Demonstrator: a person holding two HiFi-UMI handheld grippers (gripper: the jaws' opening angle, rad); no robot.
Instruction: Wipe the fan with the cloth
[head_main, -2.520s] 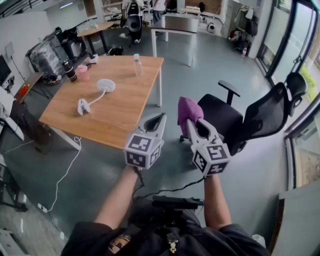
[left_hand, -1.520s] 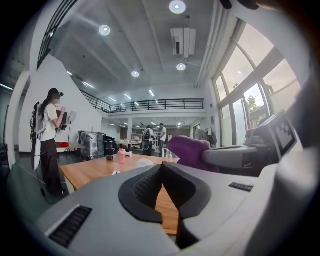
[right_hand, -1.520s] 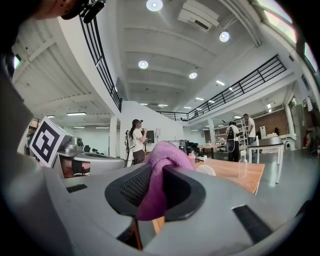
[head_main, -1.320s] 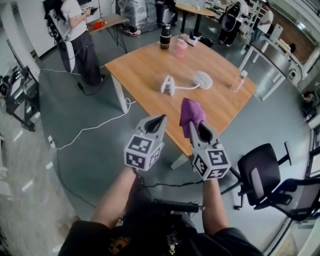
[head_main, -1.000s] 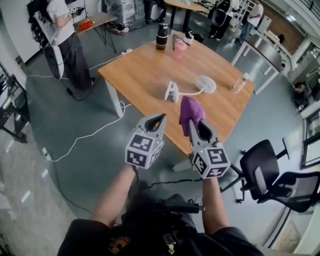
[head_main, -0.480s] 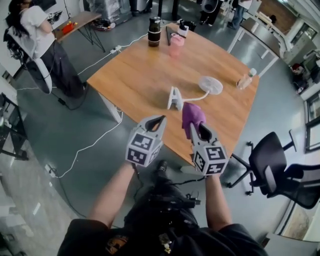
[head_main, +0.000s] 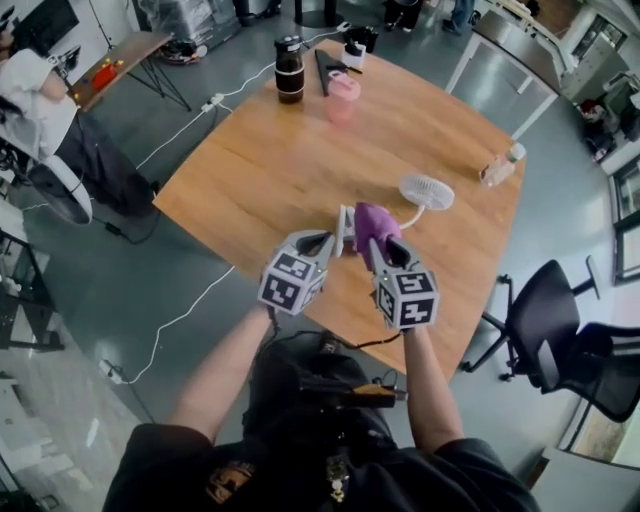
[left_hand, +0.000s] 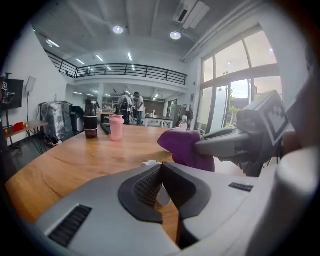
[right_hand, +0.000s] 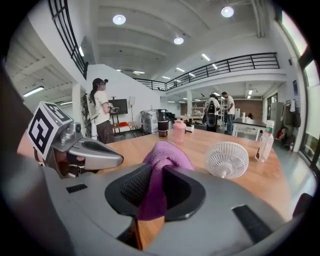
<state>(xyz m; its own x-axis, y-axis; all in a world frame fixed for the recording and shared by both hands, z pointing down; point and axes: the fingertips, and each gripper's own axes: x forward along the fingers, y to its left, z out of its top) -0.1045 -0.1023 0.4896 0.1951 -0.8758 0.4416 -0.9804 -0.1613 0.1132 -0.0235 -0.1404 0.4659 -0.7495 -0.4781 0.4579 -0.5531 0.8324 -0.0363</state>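
Where square markers (head_main: 408, 296) show, right gripper (right_hand: 152, 187) clamps cloth (right_hand: 167, 152).

Wooden table (head_main: 250, 170); on it fan (head_main: 426, 190), bottle (head_main: 497, 168), pink cup (head_main: 342, 95), dark flask (head_main: 289, 70)

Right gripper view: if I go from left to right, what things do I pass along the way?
left gripper → purple cloth → white fan → clear bottle

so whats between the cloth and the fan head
Nothing but bare table between cloth and fan head in the right gripper view; head view adds the fan's white neck.
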